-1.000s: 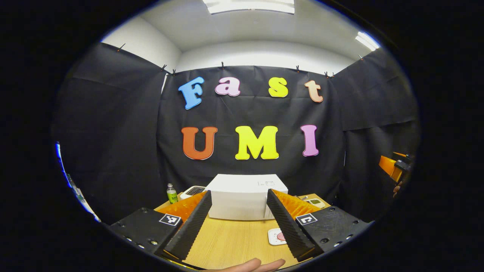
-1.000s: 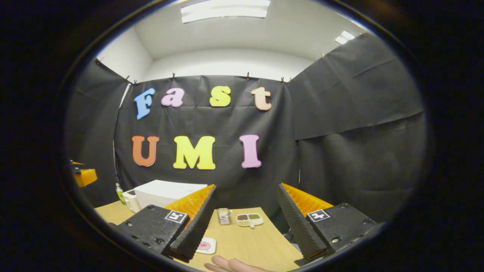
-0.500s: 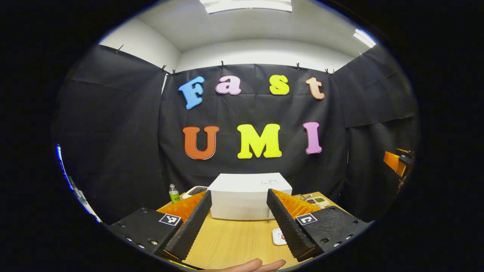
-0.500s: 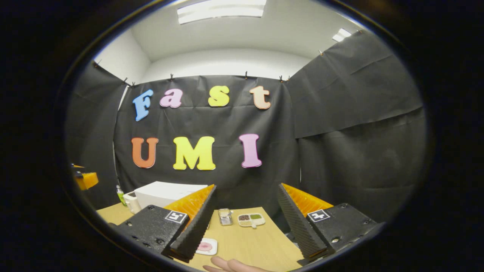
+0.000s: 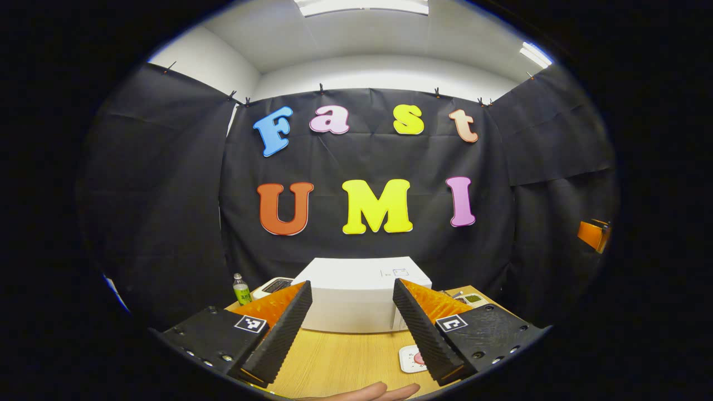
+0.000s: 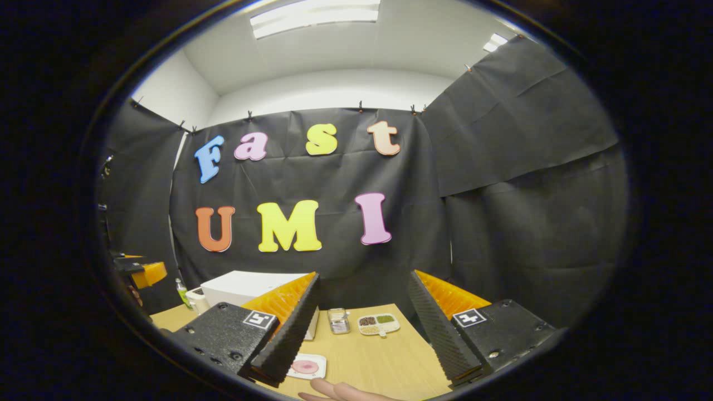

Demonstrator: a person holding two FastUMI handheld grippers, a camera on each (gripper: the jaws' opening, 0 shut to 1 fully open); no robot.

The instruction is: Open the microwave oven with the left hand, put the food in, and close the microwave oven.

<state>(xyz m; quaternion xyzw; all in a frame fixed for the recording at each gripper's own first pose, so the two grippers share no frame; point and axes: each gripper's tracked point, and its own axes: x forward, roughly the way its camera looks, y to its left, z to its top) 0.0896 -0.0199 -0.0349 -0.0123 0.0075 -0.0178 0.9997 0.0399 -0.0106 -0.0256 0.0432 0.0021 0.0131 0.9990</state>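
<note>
A white microwave point(image 5: 356, 298) stands shut at the back of the wooden table point(image 5: 334, 362), straight ahead of my left gripper point(image 5: 352, 284), which is open and holds nothing. A small white plate with pink food point(image 5: 411, 358) lies on the table in front of the microwave's right end, partly hidden behind my right-hand finger. In the right gripper view the same plate point(image 6: 305, 367) lies near my right gripper point(image 6: 363, 275), which is open and empty. The microwave point(image 6: 245, 284) is off to the left there.
A green bottle point(image 5: 241, 288) and a white device point(image 5: 273, 285) stand left of the microwave. A metal tin point(image 6: 338, 320) and a compartment tray point(image 6: 379, 323) sit at the table's far right. A person's fingers point(image 5: 362, 392) show at the bottom edge.
Both grippers have crept forward a little toward the table. The microwave looks slightly nearer in the left gripper view. Both grippers stay open.
</note>
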